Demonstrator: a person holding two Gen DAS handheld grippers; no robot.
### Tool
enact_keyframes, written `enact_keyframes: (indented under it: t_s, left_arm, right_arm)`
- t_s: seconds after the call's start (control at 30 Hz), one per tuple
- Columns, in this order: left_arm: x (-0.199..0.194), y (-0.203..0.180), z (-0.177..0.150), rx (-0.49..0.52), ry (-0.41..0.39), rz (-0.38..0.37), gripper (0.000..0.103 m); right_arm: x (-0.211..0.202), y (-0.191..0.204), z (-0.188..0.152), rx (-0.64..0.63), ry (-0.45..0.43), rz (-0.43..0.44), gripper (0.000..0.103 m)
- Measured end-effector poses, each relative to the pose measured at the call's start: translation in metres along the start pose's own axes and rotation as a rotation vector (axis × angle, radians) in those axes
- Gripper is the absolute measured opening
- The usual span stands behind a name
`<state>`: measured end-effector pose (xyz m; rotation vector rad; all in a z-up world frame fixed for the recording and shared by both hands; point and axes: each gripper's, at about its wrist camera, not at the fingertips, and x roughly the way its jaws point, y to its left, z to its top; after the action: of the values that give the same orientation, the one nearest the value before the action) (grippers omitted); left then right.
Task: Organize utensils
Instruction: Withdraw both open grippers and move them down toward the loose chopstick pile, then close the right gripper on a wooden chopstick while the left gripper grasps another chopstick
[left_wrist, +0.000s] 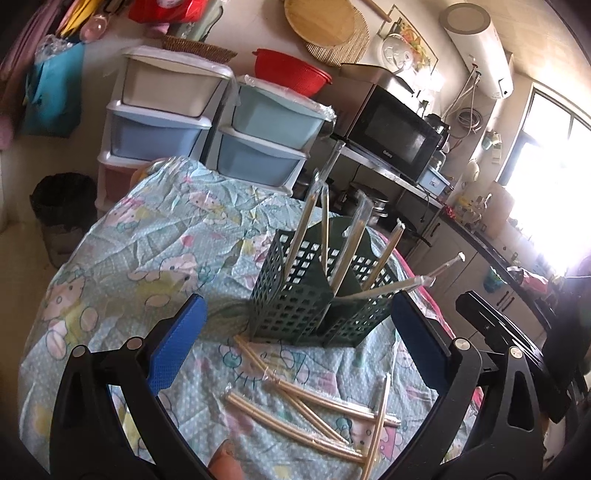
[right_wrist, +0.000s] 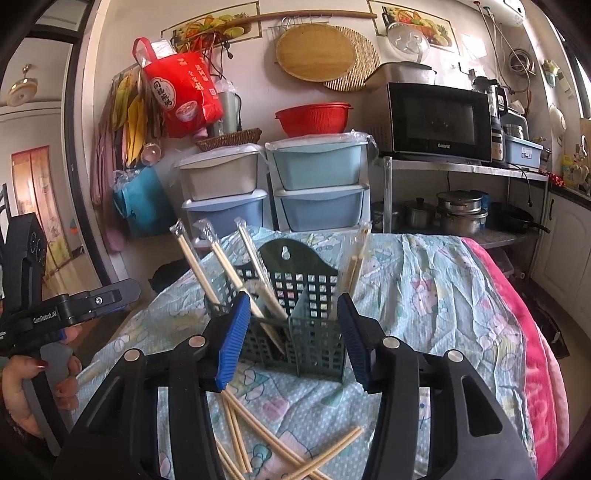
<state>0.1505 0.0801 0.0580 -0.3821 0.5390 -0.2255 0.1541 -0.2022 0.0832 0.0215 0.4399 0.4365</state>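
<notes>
The green lattice utensil holder (left_wrist: 306, 295) stands mid-tablecloth (left_wrist: 147, 240), wrapped chopsticks (left_wrist: 354, 236) upright inside; loose chopsticks (left_wrist: 310, 410) lie toward the near edge. Left gripper (left_wrist: 295, 350) and right gripper (right_wrist: 291, 339) both hang empty, fingers apart

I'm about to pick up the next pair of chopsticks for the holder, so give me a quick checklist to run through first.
1. Left hand-held gripper open and empty: ok.
2. Right hand-held gripper open and empty: ok.
3. Green holder upright on the cloth: ok.
4. Loose wrapped chopsticks lying in front of the holder: ok.
5. Loose chopsticks lying apart: not ok, they cross one another.
6. Room left in the holder: cannot tell.
</notes>
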Motion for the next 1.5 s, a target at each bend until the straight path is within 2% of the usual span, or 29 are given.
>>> enact_keyframes:
  t_s: [0.27,0.77,1.27,1.33,1.4,1.5]
  left_arm:
    - [0.001,0.004,-0.015,0.006,0.030,0.031,0.092]
    - [0.020,0.018,-0.053,-0.007,0.136,0.070,0.092]
    - [0.038,0.024,-0.093,-0.019,0.268,0.042,0.092]
    - [0.041,0.026,-0.096,-0.038,0.282,0.025,0.088]
    - [0.045,0.029,-0.097,-0.059,0.299,0.005,0.073]
    - [0.055,0.035,-0.100,-0.105,0.337,-0.009,0.063]
  right_arm:
    - [0.000,0.005,-0.014,-0.013,0.038,0.001,0.047]
    - [0.016,-0.005,-0.051,0.009,0.156,-0.014,0.049]
    - [0.023,-0.016,-0.078,0.047,0.229,-0.036,0.050]
    - [0.024,-0.018,-0.081,0.055,0.239,-0.040,0.050]
    - [0.026,-0.020,-0.084,0.061,0.250,-0.045,0.050]
    - [0.029,-0.022,-0.087,0.066,0.266,-0.055,0.050]
